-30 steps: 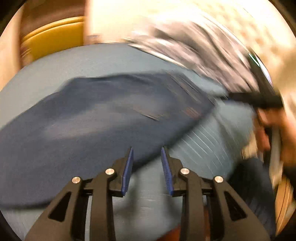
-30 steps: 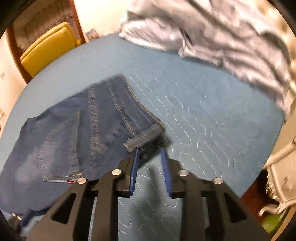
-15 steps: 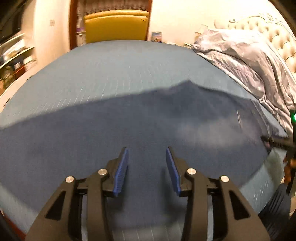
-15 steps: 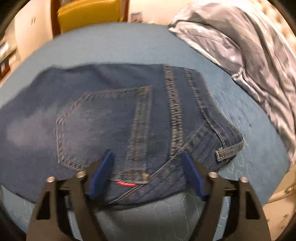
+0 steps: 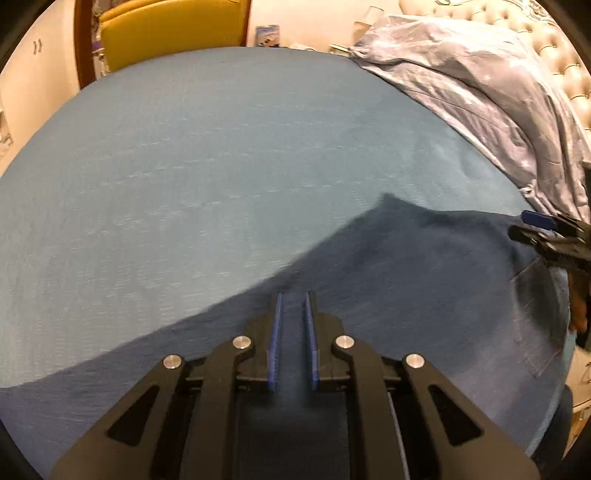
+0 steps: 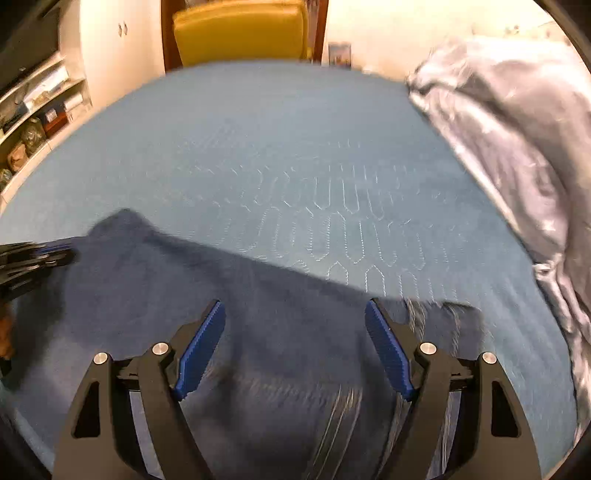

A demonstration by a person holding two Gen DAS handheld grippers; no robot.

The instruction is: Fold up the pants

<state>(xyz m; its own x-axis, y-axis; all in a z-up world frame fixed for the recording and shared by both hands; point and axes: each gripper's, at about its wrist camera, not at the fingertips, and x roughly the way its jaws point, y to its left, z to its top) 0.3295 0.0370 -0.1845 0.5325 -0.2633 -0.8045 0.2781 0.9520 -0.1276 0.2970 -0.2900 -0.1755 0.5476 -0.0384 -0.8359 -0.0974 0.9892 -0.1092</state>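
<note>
The left gripper [image 5: 293, 332] has narrowed since half a second ago: its blue ribbed pads now stand close together with dark denim of the jeans [image 5: 424, 295] in the slit between them, though whether the cloth is truly pinched I cannot tell. The right gripper [image 6: 295, 350] has spread a little wider and holds nothing; it hovers over the jeans, which lie directly beneath and ahead of its fingers. My reading is that the left side is taking hold of a leg while the right is lining up for its own grab, so the fold proper has not started.

Ahead of both grippers the jeans are a flat, dark-blue sheet of heavy denim with paler stitched seams and a pocket outline off to the left gripper's right. Beyond them stretches the teal quilted bedspread [image 6: 295, 147], stitched in long pointed loops. Farther right a rumpled, glossy grey duvet [image 5: 480, 85] is heaped; straight ahead, past the bed, stands a yellow padded chair [image 6: 240, 29].
</note>
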